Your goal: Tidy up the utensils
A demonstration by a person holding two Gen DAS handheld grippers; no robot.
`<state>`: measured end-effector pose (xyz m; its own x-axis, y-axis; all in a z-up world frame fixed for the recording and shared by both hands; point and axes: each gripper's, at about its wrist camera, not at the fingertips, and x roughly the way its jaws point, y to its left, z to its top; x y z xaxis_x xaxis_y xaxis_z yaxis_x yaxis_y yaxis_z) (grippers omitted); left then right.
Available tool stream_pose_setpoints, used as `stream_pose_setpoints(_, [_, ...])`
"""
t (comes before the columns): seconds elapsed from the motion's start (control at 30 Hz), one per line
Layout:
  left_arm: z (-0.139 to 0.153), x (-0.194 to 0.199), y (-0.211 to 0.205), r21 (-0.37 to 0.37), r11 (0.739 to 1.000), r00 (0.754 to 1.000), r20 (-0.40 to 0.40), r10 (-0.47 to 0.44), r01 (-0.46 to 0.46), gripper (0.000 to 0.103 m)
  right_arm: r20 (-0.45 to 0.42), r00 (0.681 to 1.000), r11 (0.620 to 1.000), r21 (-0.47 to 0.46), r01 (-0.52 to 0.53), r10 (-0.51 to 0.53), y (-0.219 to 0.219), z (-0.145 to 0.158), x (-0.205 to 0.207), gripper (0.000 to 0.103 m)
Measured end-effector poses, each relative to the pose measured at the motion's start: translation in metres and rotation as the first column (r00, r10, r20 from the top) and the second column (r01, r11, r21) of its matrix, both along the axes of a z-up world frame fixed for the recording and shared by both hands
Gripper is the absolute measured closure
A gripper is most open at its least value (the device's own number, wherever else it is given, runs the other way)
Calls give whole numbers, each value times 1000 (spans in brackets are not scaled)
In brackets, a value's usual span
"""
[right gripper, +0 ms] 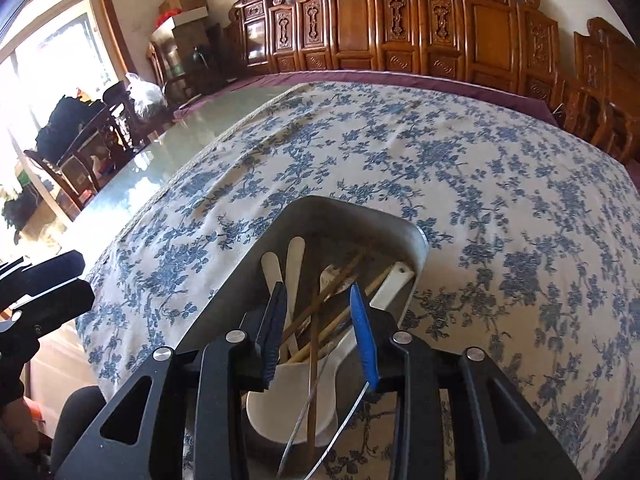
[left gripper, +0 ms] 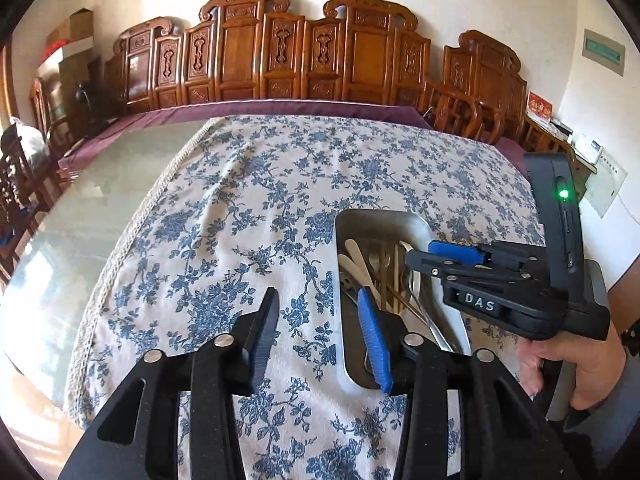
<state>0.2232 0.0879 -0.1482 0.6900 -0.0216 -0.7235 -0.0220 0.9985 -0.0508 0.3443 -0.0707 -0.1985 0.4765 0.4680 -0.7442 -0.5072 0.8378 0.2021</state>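
A steel tray point(left gripper: 380, 220) point(right gripper: 320, 212) sits on the blue-flowered tablecloth and holds a mixed pile: white spoons point(right gripper: 294, 276) point(left gripper: 354, 270), wooden chopsticks point(right gripper: 340, 280) and metal cutlery point(left gripper: 416, 292). My left gripper point(left gripper: 318, 328) is open and empty, above the cloth at the tray's left rim. My right gripper point(right gripper: 320, 328) is open, low over the tray with utensils between its fingers, gripping none. It also shows in the left wrist view point(left gripper: 432, 256), over the tray's right side.
The tablecloth point(left gripper: 260, 200) covers part of a glass-topped table point(left gripper: 100, 200). Carved wooden chairs point(left gripper: 300, 48) line the far edge. More chairs and bags point(right gripper: 80, 128) stand at the left by a window.
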Motion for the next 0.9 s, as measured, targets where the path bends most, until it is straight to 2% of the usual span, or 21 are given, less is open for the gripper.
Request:
stream_pose_setpoints(0.13, [9, -9, -4, 4, 1000, 1000, 12, -5, 5, 61, 42, 999, 999, 15, 32, -33, -16, 22, -20, 65])
stream_pose_setpoints(0.17, [12, -13, -6, 1, 1000, 1000, 18, -8, 8, 57, 64, 997, 999, 17, 44, -45, -23, 30, -30, 63])
stream_pose_setpoints(0.27, [21, -22, -12, 2, 1000, 999, 41, -14, 14, 38, 107, 991, 996, 10, 84, -85, -39, 46, -52, 49])
stream_pose_setpoints(0.33, [25, -28, -18, 6, 1000, 998, 49, -24, 23, 33, 137, 985, 994, 5, 108, -108, -49, 55, -68, 34])
stream_pose_setpoints(0.37, [27, -32, -21, 5, 999, 998, 53, -32, 32, 28, 153, 980, 992, -2, 128, -127, -56, 60, -78, 30])
stream_pose_setpoints(0.43, [29, -37, -27, 1, 999, 997, 59, -46, 46, 20, 171, 970, 984, -14, 175, -170, -70, 66, -96, 13])
stream_pose_setpoints(0.5, [30, -41, -35, -2, 999, 997, 57, -52, 52, 14, 181, 964, 979, -10, 202, -197, -82, 71, -109, 5])
stream_pose_setpoints(0.57, [30, -45, -44, 2, 998, 997, 49, -61, 61, 8, 195, 951, 969, -15, 248, -240, -97, 77, -124, 3])
stream_pose_setpoints(0.73, [34, -55, -63, 30, 997, 997, 34, -76, 75, 8, 220, 928, 950, -20, 311, -300, -124, 88, -152, 2])
stream_pose_setpoints(0.9, [59, -70, -77, 47, 996, 992, 98, -75, 70, 8, 285, 895, 936, 15, 352, -342, -147, 115, -177, 2])
